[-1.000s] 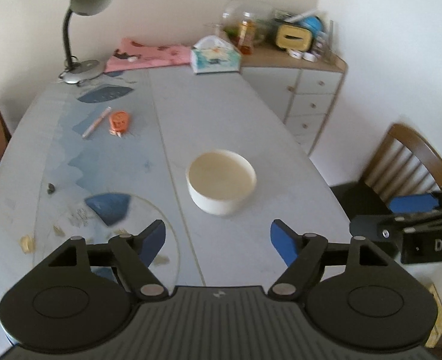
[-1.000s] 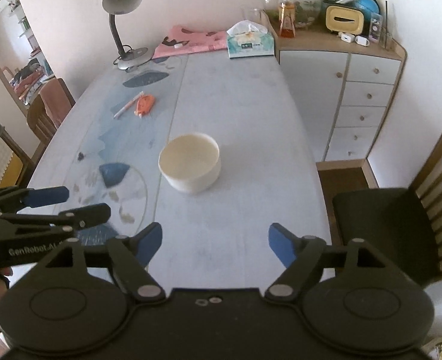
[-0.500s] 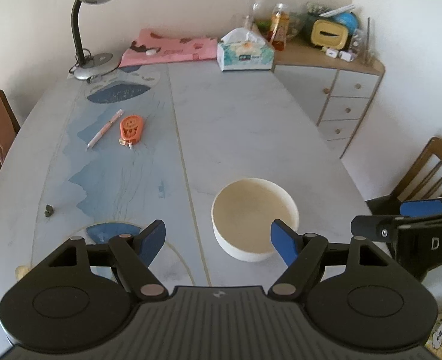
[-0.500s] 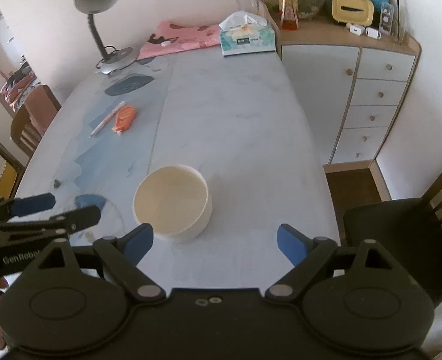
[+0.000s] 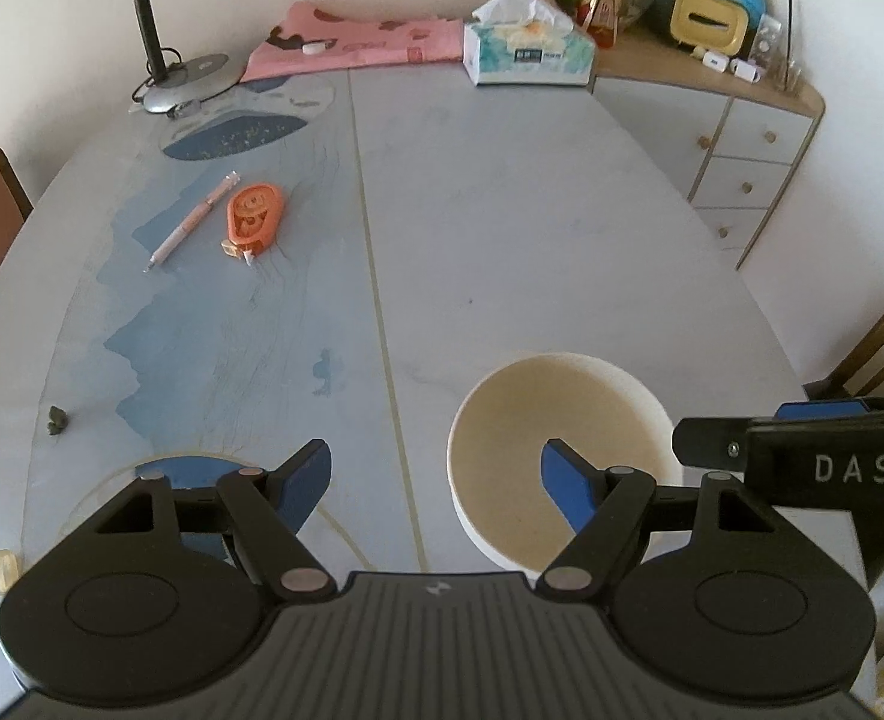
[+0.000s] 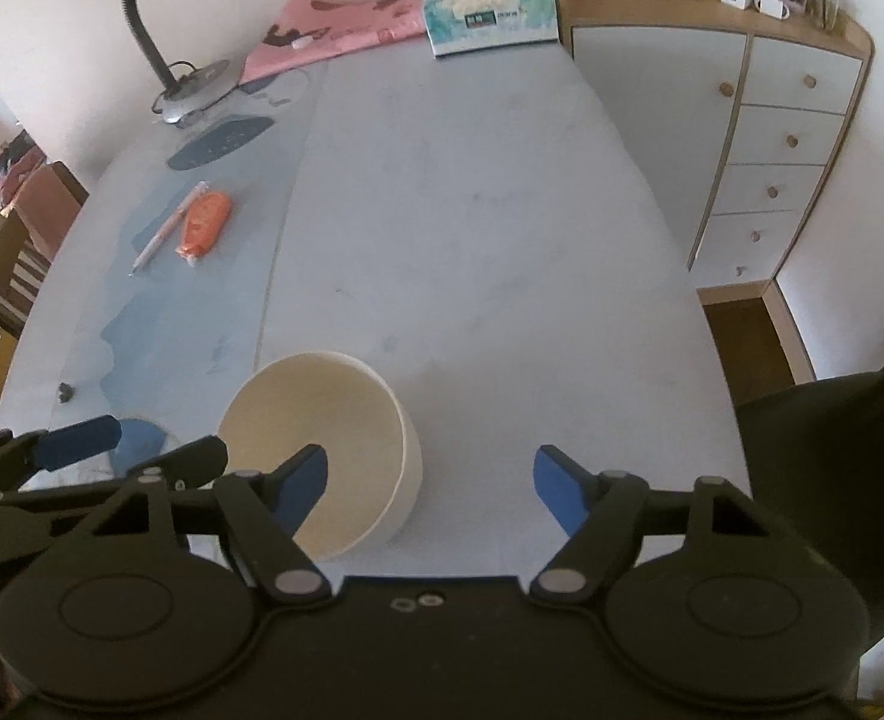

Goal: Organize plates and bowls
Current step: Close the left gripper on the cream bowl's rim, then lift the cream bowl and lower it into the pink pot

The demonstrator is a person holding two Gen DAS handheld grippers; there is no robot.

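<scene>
Presently, we find the cream bowl (image 5: 562,450) standing upright and empty on the table (image 5: 502,210), low between the two tools. Its wall is thick, straight-sided and smooth, and we judge it ceramic or a like hard ware: rigid, moderately heavy for its size, liable to chip if knocked, and slippery under the blue pads. We see no plates in either view.

The left gripper (image 5: 435,483) has its jaws well apart and holds nothing; its right-hand finger (image 5: 568,486) hangs over the bowl's hollow while the other finger sits outside, beyond the near-left wall. The right gripper (image 6: 429,486) mirrors this: its left-hand finger (image 6: 300,489) lies over the interior, the other clear of the bowl on the bare table side, and its jaws are closing, with the bowl's right wall between them but no pad yet pressing on it.

In our judgement the rim wall is the only sound hold, one finger inside and one outside, pinched squarely and well down the wall so that it cannot slide out.

Farther ahead of the grippers lie an orange tape dispenser (image 5: 252,219) and a pen (image 5: 192,231), well apart from the bowl.
</scene>
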